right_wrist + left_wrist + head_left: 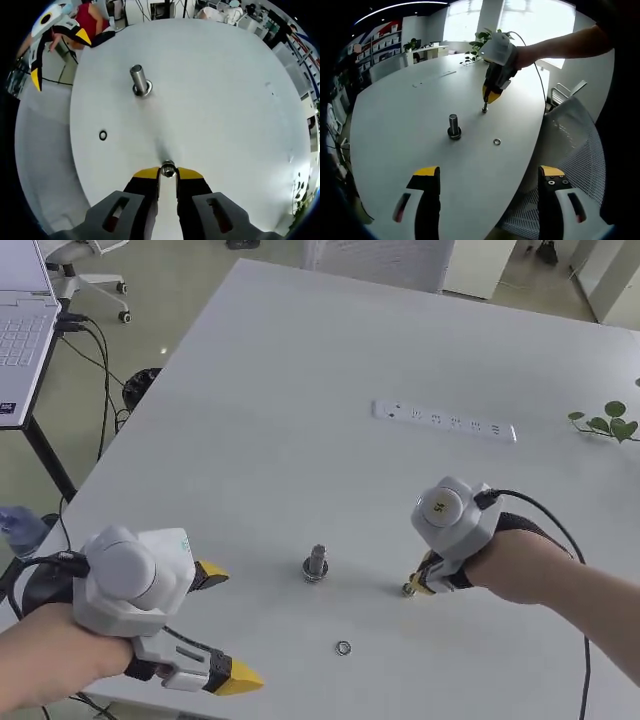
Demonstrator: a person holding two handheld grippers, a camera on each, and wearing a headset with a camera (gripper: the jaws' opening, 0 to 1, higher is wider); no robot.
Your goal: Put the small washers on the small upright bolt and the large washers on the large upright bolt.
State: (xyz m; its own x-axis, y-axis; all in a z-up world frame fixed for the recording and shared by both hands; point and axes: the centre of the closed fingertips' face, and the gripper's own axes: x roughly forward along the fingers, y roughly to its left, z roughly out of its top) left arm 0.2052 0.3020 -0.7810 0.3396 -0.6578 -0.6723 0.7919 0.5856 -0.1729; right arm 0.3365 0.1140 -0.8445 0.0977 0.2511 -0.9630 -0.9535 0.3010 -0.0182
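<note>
The left gripper point(225, 625) sits low at the near left edge of the white table point(300, 390), held in the person's left hand point(45, 660) with the wrist level and the tool pointing across the table toward the right. Its two yellow-tipped jaws stand wide apart with nothing between them, which its own view confirms point(490, 172). The right gripper point(420, 585) is held by the right hand point(510, 565), the forearm coming in from the right edge and the wrist tipped so that the jaws point steeply down at the tabletop. In the right gripper view its jaws point(168, 175) are drawn close together with the top of the small upright bolt point(168, 170) caught between the yellow tips; whether a washer sits there too cannot be told. The small upright bolt stands on the table right of centre point(408, 589), and the left gripper view shows the right gripper's tips down on it point(484, 107). The large upright bolt point(316, 565) stands on its wider base between the two grippers, apart from both. One small washer point(343, 647) lies flat on the table nearer the person, just in front of the large bolt and touching neither bolt. A white power strip point(445, 421) lies farther back.
</note>
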